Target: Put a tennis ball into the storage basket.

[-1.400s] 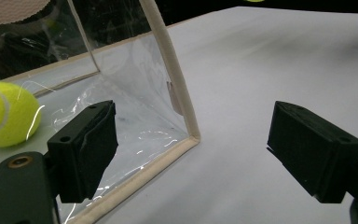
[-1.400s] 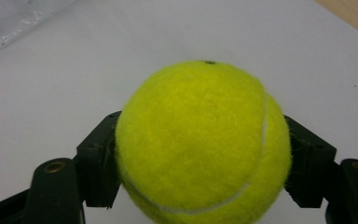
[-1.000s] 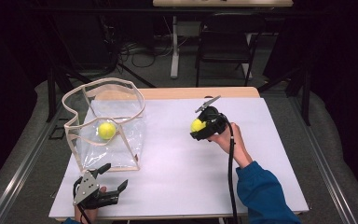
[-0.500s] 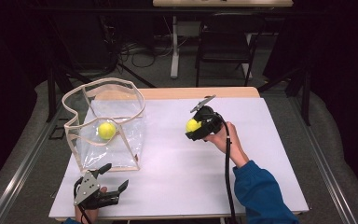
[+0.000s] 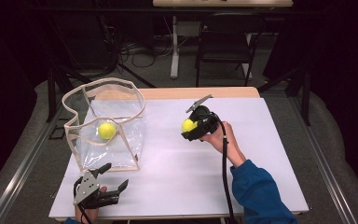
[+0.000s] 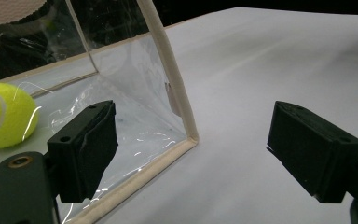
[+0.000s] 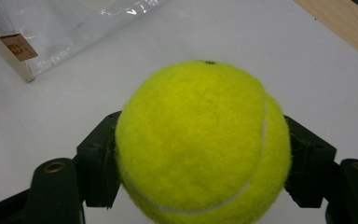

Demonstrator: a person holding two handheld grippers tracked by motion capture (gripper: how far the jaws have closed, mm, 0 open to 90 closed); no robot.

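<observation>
My right gripper (image 5: pixel 189 127) is shut on a yellow tennis ball (image 5: pixel 188 125), held above the middle of the white table (image 5: pixel 242 116). In the right gripper view the tennis ball (image 7: pixel 204 144) sits squeezed between both black pads. A clear plastic bag (image 5: pixel 103 126) with beige trim stands open at the table's left, and a second tennis ball (image 5: pixel 106 130) lies inside it. My left gripper (image 5: pixel 113 178) rests near the front edge, just in front of the bag, jaws wide open with nothing between them. In the left gripper view the clear bag's corner seam (image 6: pixel 172 88) stands ahead, with the second ball (image 6: pixel 4 114) at the left.
A wooden strip (image 5: pixel 200 92) runs along the table's far edge. Dark chairs (image 5: pixel 223 42) and cables stand on the floor behind the table. A metal rail (image 5: pixel 23 163) runs along the left side.
My right gripper has drifted slightly left and lower with the ball in its grip. The left gripper and the bag have stayed where they were.
</observation>
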